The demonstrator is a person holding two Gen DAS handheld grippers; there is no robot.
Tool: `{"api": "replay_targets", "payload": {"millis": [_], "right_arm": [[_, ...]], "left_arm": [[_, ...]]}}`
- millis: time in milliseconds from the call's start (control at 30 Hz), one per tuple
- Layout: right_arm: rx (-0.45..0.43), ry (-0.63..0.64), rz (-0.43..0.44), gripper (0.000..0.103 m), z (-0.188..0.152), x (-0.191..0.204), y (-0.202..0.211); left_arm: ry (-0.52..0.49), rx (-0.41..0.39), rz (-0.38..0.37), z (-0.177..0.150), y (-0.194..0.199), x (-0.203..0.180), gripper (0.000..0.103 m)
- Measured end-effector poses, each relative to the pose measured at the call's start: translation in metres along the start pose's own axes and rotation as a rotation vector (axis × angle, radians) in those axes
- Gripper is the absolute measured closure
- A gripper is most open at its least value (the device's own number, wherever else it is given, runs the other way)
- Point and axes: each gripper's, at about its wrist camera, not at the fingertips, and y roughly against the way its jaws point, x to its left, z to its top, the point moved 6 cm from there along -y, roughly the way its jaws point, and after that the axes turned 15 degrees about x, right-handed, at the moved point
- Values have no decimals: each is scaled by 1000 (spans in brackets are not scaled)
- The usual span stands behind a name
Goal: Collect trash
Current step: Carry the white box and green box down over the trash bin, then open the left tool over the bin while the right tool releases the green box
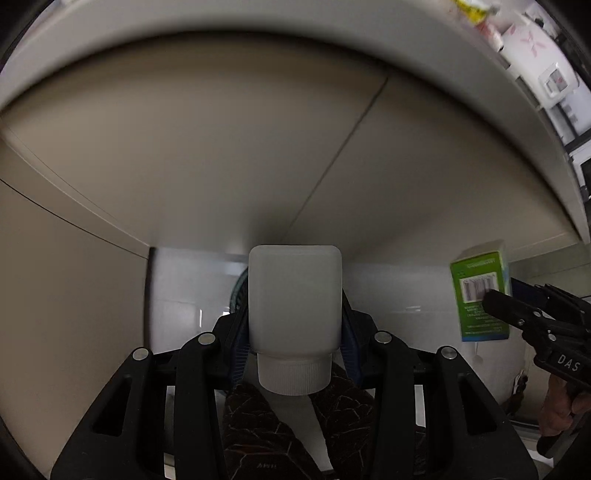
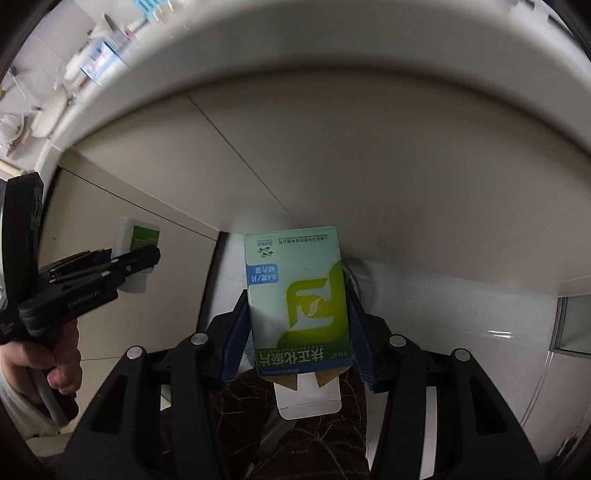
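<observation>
Both wrist views look steeply down past a white rounded counter edge (image 1: 258,55) onto beige cabinet fronts (image 1: 221,166) split by thin dark seams, with pale glossy floor (image 1: 177,302) below them. Along the counter's top, at the frame edges, lies blurred clutter: small boxes and packets (image 2: 103,51) in the right wrist view, and a yellow scrap (image 1: 474,11) in the left one; what they are is too smeared to tell.

The left gripper (image 1: 295,317) is clamped on a white plastic bottle (image 1: 294,295), its blue pads pressing both sides of the body. The bottle sits cap toward the camera, its ribbed white screw cap (image 1: 293,373) closed, so its contents are hidden.

The right gripper (image 2: 297,321) grasps a green-and-pale-blue medicine box (image 2: 297,299) between its blue pads. The box's near end is open, a white flap (image 2: 308,400) hanging out; what is inside cannot be seen.

Each view catches the other gripper at its side, held by a hand (image 2: 55,362), the two loads near one another above the floor. Dark patterned trousers (image 1: 258,435) show beneath the fingers.
</observation>
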Motion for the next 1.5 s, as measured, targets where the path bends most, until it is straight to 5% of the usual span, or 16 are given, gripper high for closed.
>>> {"api": "replay_targets", "payload": {"millis": [433,700,1200,1500], "right_arm": [[55,50,-71,55,25,0,-147],[108,36,-112,55,27,-7,-190],[95,51,-102,55,31,-2,-212],[89,68,-109,53,38,21,-236]], "left_arm": [[-12,83,-22,13,-158,13,63],[0,157,-29,10,-222,12,62],[69,107,24,-2,-204,38,6],[99,117,50,-4,-195,76,6]]}}
